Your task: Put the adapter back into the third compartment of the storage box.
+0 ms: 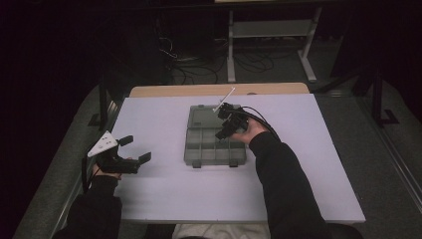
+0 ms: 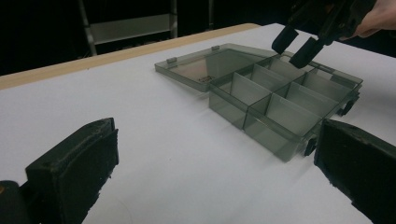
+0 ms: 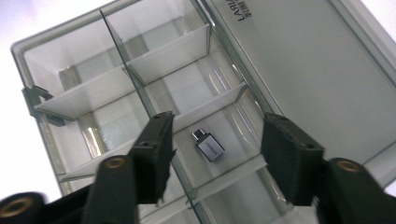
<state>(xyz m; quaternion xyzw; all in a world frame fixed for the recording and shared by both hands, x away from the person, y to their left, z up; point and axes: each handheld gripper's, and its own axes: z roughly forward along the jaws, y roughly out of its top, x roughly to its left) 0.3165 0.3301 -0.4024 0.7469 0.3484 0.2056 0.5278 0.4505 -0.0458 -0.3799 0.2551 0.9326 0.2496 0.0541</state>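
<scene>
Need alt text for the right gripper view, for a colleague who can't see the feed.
The right gripper, jaws open, hovers above a clear plastic organizer box with its lid folded open. A small grey adapter lies in the compartment between the two black jaws, apart from both. The neighbouring compartments look empty, and the box sits on a white table.

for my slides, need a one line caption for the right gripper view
Open hand-held gripper poised above a small grey adapter lying in a compartment of the clear organizer box.

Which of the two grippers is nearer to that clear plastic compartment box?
Right. The right gripper hovers directly over the clear plastic compartment box, jaws open; the left gripper sits off to its left over the white tabletop.
</scene>
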